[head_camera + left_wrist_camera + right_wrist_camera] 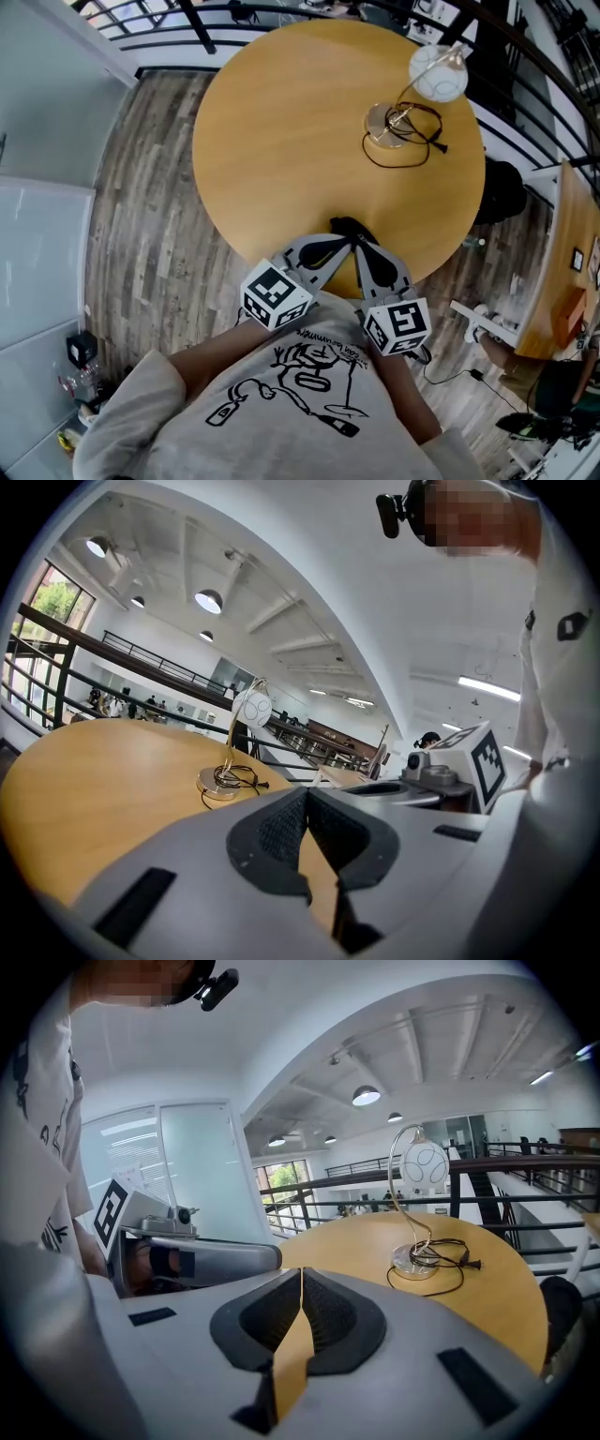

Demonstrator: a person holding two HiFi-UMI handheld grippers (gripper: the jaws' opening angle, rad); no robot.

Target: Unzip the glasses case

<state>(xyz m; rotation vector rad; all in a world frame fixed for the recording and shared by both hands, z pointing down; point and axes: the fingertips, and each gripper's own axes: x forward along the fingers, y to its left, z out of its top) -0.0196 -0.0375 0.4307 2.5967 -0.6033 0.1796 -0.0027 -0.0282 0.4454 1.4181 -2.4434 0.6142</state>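
Right now the person is holding both tools side by side at the near edge of the round wooden desk point(281, 141), with their tips almost meeting. The left hand-held gripper point(306, 797) is showing its jaws pressed together at the tips, with only a thin wedge of desk top showing between the dark pads and nothing held. The right hand-held gripper point(299, 1277) is looking the same: jaws together, nothing between them. Well ahead of both hand-held grippers, a lamp point(437, 71) with a white globe is standing on a round metal base, its black cord point(424, 142) looping around that base. I am not finding the glasses case in any view, so I cannot tell where it is lying.
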